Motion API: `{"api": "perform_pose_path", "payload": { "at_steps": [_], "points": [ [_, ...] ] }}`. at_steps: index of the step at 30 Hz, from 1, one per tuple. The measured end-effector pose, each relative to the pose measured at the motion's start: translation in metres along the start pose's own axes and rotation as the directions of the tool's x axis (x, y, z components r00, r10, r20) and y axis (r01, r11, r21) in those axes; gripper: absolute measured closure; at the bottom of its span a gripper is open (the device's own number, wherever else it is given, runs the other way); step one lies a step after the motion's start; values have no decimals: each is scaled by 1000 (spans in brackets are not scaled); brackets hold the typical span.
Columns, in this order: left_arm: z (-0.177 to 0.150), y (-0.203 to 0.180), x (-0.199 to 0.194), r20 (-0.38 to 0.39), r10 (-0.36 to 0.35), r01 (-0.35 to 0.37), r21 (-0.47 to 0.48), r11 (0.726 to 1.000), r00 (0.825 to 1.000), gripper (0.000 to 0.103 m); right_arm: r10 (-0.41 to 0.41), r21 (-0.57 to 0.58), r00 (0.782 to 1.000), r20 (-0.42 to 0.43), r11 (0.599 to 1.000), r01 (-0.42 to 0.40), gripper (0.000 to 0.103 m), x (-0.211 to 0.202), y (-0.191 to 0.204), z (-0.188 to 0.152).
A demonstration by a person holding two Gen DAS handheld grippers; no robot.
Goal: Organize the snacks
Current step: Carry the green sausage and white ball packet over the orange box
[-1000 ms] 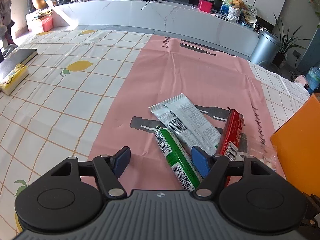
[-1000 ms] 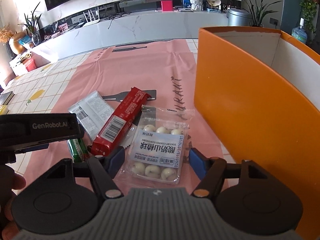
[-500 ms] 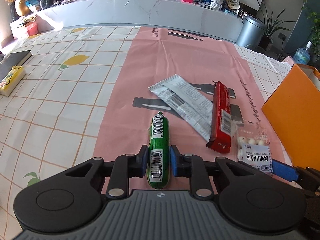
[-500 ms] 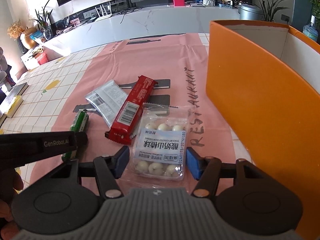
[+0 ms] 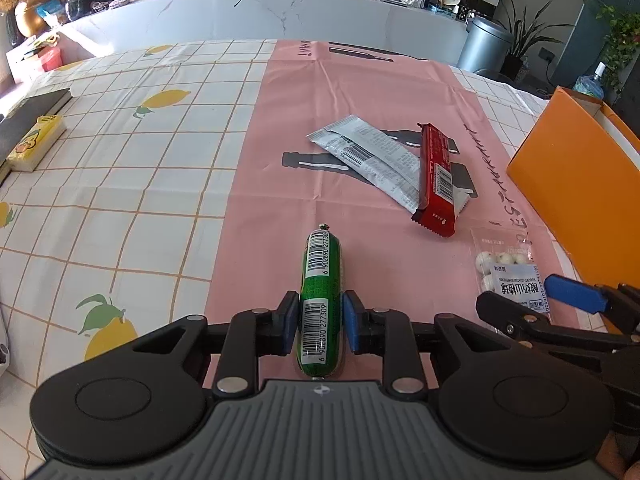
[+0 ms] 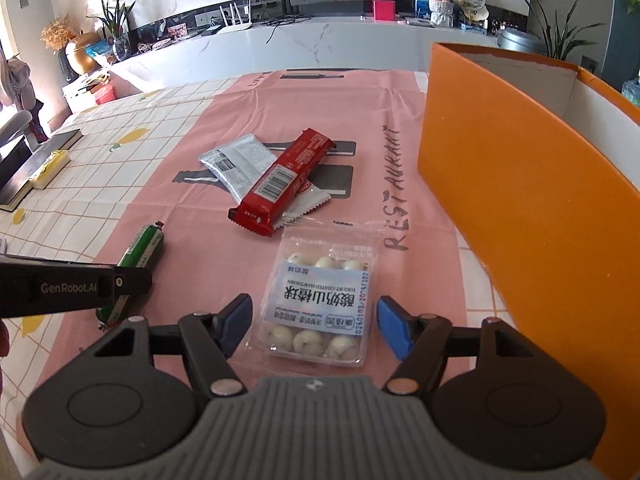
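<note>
Left wrist view: left hand-held gripper (image 5: 320,327) clenched on the green plastic-wrapped sausage stick (image 5: 321,300), its pads having just eased slightly, above the pink cloth (image 5: 360,80) on the counter
Right wrist view: right hand-held gripper (image 6: 314,325) released, having just widened, straddling the clear pack of white yogurt balls (image 6: 320,304) beside the orange cardboard box (image 6: 520,200)
</note>
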State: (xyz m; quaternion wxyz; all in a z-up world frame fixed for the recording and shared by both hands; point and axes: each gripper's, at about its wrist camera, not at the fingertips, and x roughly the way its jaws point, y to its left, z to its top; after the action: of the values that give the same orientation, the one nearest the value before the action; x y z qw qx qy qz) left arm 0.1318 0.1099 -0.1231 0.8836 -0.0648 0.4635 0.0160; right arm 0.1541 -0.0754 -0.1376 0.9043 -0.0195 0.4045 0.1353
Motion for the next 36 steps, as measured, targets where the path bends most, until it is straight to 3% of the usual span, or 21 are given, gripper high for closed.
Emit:
{"api": "perform_pose_path", "payload": {
  "at_steps": [4, 10, 12, 16, 18, 26, 36],
  "points": [
    [-2, -5, 1, 18, 31, -32, 31, 999, 999, 56, -22, -47, 999, 23, 999, 24, 26, 6, 8, 1],
    [-4, -15, 5, 36, 68, -72, 104, 992, 997, 56, -29, -18, 1000, -5, 999, 29, 30, 17, 5, 4],
    [-3, -15, 5, 31, 69, -72, 103, 992, 997, 58, -34, -7, 999, -6, 999, 34, 34, 17, 3, 4],
    [-3, -19, 3, 6, 74, -74, 113, 991, 997, 74, -41, -30, 999, -13, 999, 41, 41, 15, 6, 2],
    [-3, -20, 2, 0, 75, -74, 117, 990, 997, 78, -40, -36, 999, -16, 999, 39, 43, 14, 8, 1],
    [-9, -22, -14, 1, 53, -53, 85, 995, 999, 79, -23, -10, 999, -47, 1000, 22, 46, 2, 3, 3],
    [-2, -38, -64, 60, 2, -6, 73, 997, 998, 79, 41, 2, 999, -21, 999, -41, 46, -50, 4, 10]
  ]
}}
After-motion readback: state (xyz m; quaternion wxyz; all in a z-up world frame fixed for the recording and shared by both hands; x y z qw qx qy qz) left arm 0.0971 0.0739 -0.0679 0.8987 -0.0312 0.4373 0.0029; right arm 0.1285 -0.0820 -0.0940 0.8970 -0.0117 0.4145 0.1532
